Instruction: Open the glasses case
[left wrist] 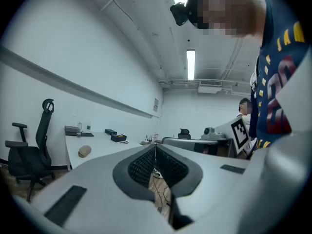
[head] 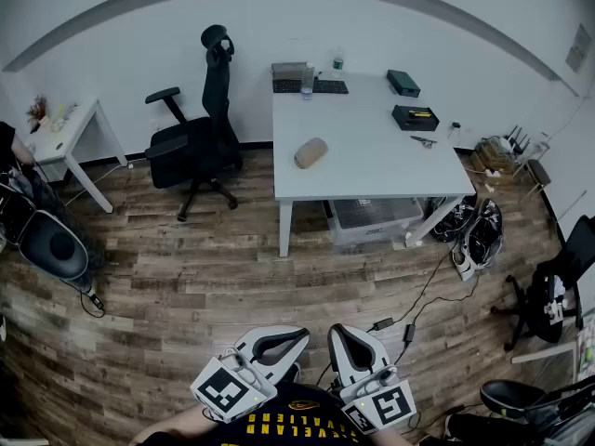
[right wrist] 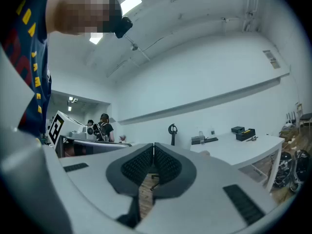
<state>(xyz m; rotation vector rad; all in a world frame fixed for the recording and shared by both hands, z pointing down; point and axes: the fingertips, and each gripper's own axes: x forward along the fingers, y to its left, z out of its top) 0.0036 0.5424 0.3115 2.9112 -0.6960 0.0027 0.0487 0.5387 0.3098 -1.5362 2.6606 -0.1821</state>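
Office room, wood-plank floor, white table point(head: 372, 161) against the far wall. The glasses case point(head: 310, 152) sits on that table's left half, toward the near edge. It's tan and oval, and nothing touches it. From here it reads as one closed shape; we can't make out a seam. We also see it small in the left gripper view, on the tabletop left of the jaws.

Rest of the tabletop:
- keyboard point(head: 311, 86) at the back-left corner, clear cup point(head: 307, 82) right at it
- black box point(head: 403, 83) back right
- second black box point(head: 415, 117) nearer, something yellow on top
- small tool point(head: 423, 141) just in front of that box, too small to identify

Around the table we have a clear storage bin point(head: 374, 219) underneath and a black office chair point(head: 200, 142) just left of it. Bags point(head: 474, 230) lie on the floor by the right legs. A cable point(head: 418, 295) runs across the floor from there toward us.

Both grippers are at the bottom of the head view, close to our torso and well apart from the table and the case. The left gripper point(head: 296, 334) has its jaws together, ribbed pads meeting, nothing between them. The right gripper point(head: 340, 333) is the same: closed and empty. Their tips angle in toward each other, near but not touching.
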